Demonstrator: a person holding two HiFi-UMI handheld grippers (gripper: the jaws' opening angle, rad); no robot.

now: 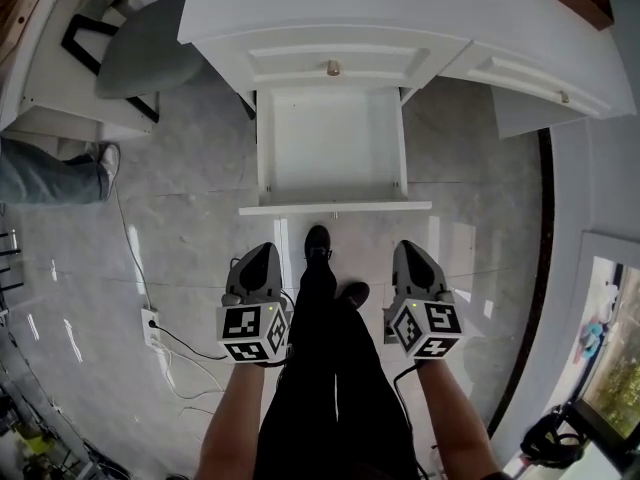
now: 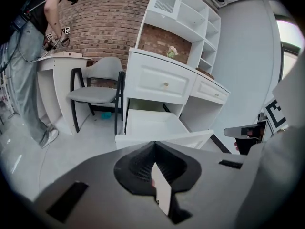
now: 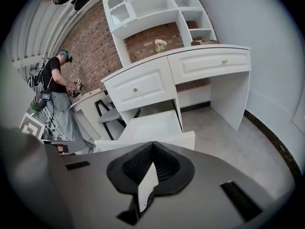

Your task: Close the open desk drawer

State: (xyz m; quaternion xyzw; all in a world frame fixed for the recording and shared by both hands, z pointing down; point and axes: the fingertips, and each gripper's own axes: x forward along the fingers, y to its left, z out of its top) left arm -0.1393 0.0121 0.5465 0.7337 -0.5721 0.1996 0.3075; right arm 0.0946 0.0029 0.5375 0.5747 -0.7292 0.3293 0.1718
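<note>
The white desk's (image 1: pixel 400 8) lower drawer (image 1: pixel 333 148) is pulled far out and is empty; its front panel (image 1: pixel 335 207) faces me, with a small knob under its edge. My left gripper (image 1: pixel 262 252) hangs shut, a little short of the front panel's left end. My right gripper (image 1: pixel 410 249) is also shut, short of the panel's right end. Neither touches the drawer, and nothing is held. The open drawer (image 2: pixel 152 124) lies ahead of the shut left gripper (image 2: pixel 155 145) in the left gripper view. In the right gripper view the drawer (image 3: pixel 152 126) lies beyond the shut right gripper (image 3: pixel 152 145).
A grey chair (image 1: pixel 150 53) stands left of the desk beside a second white table (image 1: pixel 40 78). Another person's leg and shoe (image 1: pixel 60 173) are at the left. A power strip with cables (image 1: pixel 150 326) lies on the tiled floor. My own feet (image 1: pixel 318 243) are just before the drawer.
</note>
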